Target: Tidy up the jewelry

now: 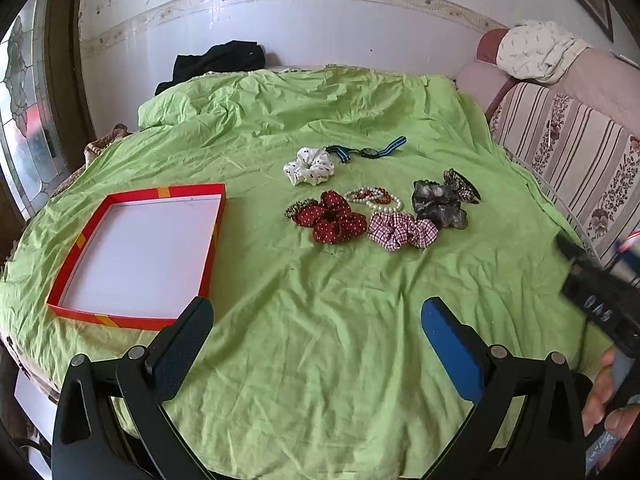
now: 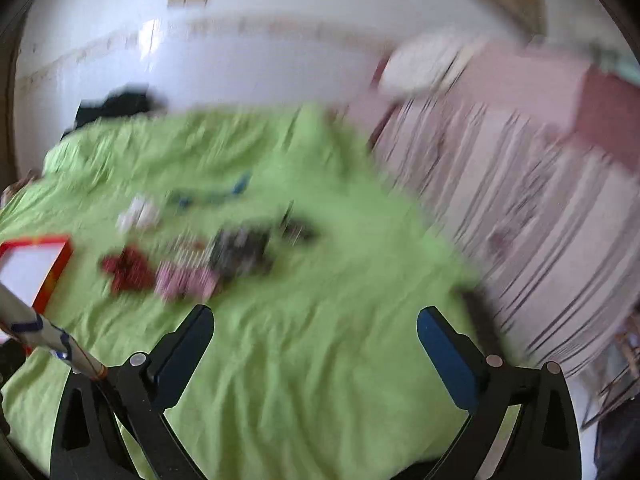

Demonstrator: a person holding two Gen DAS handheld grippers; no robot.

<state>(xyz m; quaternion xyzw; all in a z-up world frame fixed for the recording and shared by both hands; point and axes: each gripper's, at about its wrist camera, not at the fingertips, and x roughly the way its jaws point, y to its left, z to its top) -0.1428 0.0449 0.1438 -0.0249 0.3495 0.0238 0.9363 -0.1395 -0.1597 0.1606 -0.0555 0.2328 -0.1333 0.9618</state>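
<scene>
1. Left gripper (image 1: 316,320): jaws spread wide, nothing between them, hanging over bare sheet near the bed's front edge; judged a ready stance ahead of a first pick.
2. Right gripper (image 2: 314,320): jaws likewise wide apart and empty; its view is smeared by motion, so little else can be read from it. Its dark body shows at the right edge of the left view, with a hand (image 1: 604,400) below it.
3. Wrinkled lime-green bed sheet (image 1: 320,380): work surface carrying everything listed below.
4. Shallow red cardboard box with white floor (image 1: 140,248): just ahead and left of the left gripper, empty; evidently the destination, set clear of the pile for easy drops.
5. Loose pile, well apart from the box, centre-right:
   - dark red white-dotted fabric scrunchie (image 1: 332,218), nearest the box
   - pink checked scrunchie (image 1: 402,230)
   - pearl and amber bead bracelets (image 1: 374,198)
   - grey sheer scrunchie (image 1: 438,204)
   - white printed scrunchie (image 1: 309,166)
   - blue-striped strap wristwatch (image 1: 366,152), farthest back
6. Status: nothing sorted yet.
</scene>
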